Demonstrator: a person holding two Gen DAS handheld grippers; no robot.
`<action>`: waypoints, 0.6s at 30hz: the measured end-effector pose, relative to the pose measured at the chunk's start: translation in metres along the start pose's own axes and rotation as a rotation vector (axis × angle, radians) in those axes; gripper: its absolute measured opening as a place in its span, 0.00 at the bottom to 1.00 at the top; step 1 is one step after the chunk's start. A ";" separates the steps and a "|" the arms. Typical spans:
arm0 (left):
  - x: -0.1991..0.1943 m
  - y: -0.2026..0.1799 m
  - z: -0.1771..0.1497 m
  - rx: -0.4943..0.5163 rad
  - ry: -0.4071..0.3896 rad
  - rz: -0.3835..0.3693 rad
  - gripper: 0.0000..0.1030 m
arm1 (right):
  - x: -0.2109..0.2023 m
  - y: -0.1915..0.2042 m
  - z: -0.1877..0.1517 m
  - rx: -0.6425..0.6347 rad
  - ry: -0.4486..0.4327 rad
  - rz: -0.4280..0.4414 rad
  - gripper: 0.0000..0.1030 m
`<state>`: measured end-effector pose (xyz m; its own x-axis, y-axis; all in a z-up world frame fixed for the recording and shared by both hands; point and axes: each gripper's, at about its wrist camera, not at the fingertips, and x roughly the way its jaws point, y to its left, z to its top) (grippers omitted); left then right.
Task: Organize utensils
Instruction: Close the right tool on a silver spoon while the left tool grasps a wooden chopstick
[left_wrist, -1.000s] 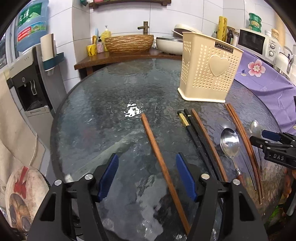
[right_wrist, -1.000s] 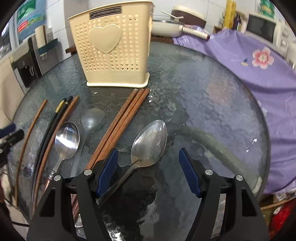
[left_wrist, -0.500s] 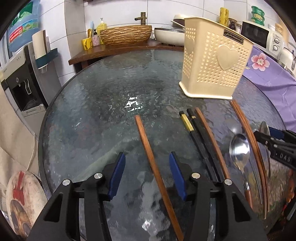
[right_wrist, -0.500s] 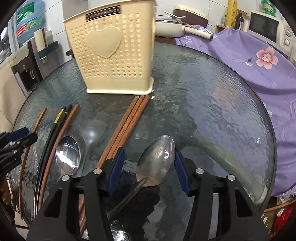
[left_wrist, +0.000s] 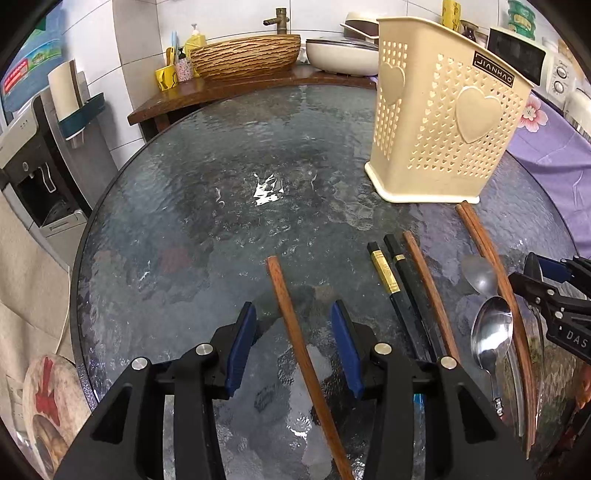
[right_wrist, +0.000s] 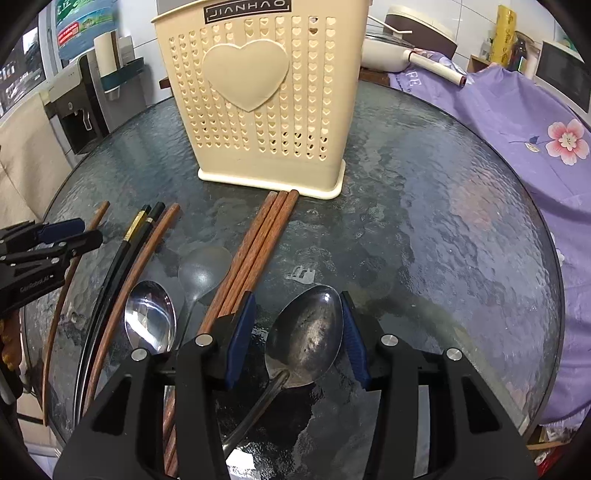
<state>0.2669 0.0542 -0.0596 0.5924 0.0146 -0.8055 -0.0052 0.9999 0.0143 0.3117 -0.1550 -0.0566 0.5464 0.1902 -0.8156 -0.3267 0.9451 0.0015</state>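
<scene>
Left gripper part-open, just been closing – astride lone wooden chopstick, untouched. Right gripper likewise narrowing – flanking large spoon before cream holder.

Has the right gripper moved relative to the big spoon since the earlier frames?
Yes. The right gripper advanced toward the holder; its closing jaws now flank the spoon's bowl.

Upper centre of my left view: a woven basin beside a white pan on a wooden counter. Purple floral cloth fills my right view's right side; water dispenser at left.
</scene>
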 end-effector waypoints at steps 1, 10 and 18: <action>0.000 0.000 0.001 -0.003 0.005 0.000 0.40 | 0.000 0.000 0.000 0.002 0.005 0.002 0.45; -0.001 -0.007 0.000 -0.001 0.005 0.010 0.31 | -0.005 0.000 -0.010 0.035 -0.019 -0.019 0.42; -0.002 -0.010 -0.001 -0.007 -0.002 0.015 0.19 | -0.003 0.005 -0.007 0.009 -0.039 -0.017 0.34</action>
<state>0.2653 0.0437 -0.0587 0.5935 0.0300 -0.8043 -0.0203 0.9995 0.0223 0.3034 -0.1521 -0.0583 0.5816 0.1846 -0.7923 -0.3106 0.9505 -0.0065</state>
